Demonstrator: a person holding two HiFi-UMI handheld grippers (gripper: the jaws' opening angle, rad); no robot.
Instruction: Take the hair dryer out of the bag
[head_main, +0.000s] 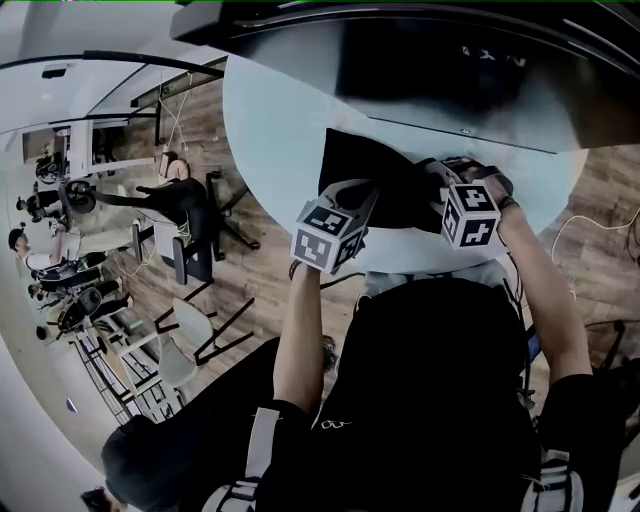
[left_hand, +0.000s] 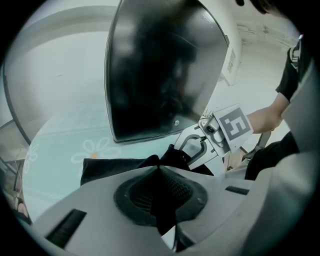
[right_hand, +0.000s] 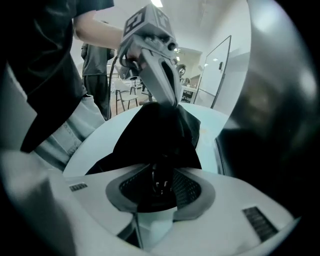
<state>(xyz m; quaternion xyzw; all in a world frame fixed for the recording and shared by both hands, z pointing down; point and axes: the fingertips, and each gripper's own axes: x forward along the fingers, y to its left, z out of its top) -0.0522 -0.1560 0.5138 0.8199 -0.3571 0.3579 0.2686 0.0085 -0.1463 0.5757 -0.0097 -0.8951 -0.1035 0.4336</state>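
A black cloth bag (head_main: 362, 175) lies on the round white table (head_main: 275, 110), in front of me. My left gripper (head_main: 368, 200) is shut on a fold of the bag's cloth (left_hand: 115, 167), which runs between its pads (left_hand: 135, 192). My right gripper (right_hand: 160, 186) reaches into the bag's mouth (right_hand: 150, 135) from the other side, jaws partly apart. A black glossy part (right_hand: 160, 180) sits in their gap; I cannot tell what it is. The hair dryer's body is hidden. The left gripper (right_hand: 172, 100) pinches the bag's top edge in the right gripper view.
A large dark screen (head_main: 450, 70) stands on the table right behind the bag (left_hand: 160, 75). The table's near edge is at my lap. Left of the table are chairs (head_main: 190, 230) on a wooden floor, and people further off.
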